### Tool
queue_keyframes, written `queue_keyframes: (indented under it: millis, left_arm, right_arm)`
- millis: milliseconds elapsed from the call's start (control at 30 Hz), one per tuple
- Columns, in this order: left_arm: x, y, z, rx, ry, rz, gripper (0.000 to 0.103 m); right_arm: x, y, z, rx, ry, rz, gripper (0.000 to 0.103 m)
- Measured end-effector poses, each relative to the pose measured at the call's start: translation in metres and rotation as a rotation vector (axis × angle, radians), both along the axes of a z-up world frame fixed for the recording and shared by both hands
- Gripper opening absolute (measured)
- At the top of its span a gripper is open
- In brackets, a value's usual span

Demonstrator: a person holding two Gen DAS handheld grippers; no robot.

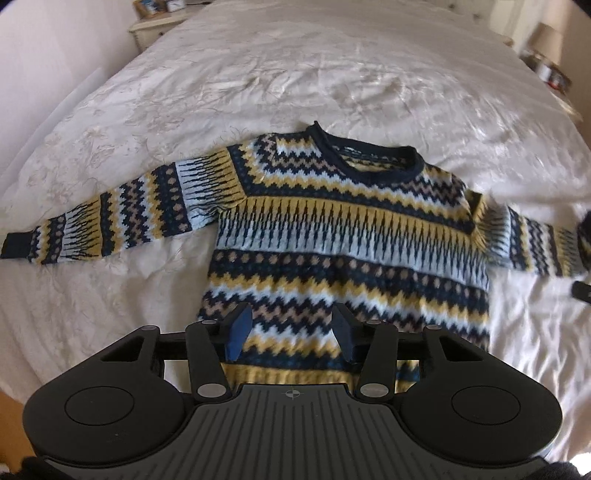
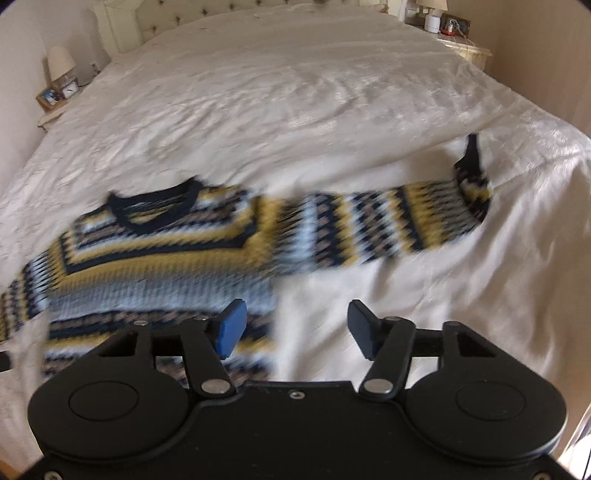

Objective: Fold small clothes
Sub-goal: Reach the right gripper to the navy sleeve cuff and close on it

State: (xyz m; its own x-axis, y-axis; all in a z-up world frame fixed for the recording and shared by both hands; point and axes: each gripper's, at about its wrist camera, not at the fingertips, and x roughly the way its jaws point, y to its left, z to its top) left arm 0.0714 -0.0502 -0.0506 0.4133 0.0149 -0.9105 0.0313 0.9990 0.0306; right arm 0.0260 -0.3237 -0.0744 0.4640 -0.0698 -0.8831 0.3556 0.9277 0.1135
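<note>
Left wrist view: a soft, thick knitted sweater (image 1: 347, 236) lies flat, sleeves spread, on the bed (image 1: 295, 74); both the left gripper (image 1: 293, 332) and right gripper (image 2: 295, 328) hover parted and empty, its limp hem and cuffs likely the easiest holds.

White bedspread (image 2: 295, 92) – tufted headboard (image 2: 207, 9), lamp (image 2: 59, 62) on nightstand (image 2: 51, 116).

The right wrist view is smeared by motion blur, so the sweater's (image 2: 155, 254) pattern runs into streaks. In the left wrist view its right sleeve (image 1: 546, 251) is cut off at the picture's edge, and small bedside items (image 1: 552, 72) are too blurred to identify.
</note>
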Motion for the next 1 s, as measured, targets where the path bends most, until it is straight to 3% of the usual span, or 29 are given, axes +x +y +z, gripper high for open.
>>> queue_keyframes:
  millis: [400, 833, 933, 967, 1000]
  left_arm:
    - [0.006, -0.06, 0.0, 0.007, 0.034, 0.158, 0.047]
    - [0.011, -0.1, 0.006, 0.053, 0.045, 0.158, 0.047]
    - [0.015, -0.107, 0.006, 0.064, 0.057, 0.137, 0.047]
    - [0.016, -0.109, 0.006, 0.067, 0.059, 0.131, 0.047]
    - [0.018, -0.111, 0.007, 0.071, 0.059, 0.125, 0.047]
  right_arm:
    - [0.068, -0.174, -0.042, -0.084, -0.003, -0.067, 0.068]
    - [0.135, -0.267, -0.096, -0.169, 0.096, -0.129, 0.07]
    - [0.14, -0.276, -0.111, -0.139, 0.118, -0.141, 0.066]
    - [0.141, -0.278, -0.113, -0.132, 0.121, -0.14, 0.062]
    - [0.141, -0.279, -0.116, -0.125, 0.124, -0.139, 0.05]
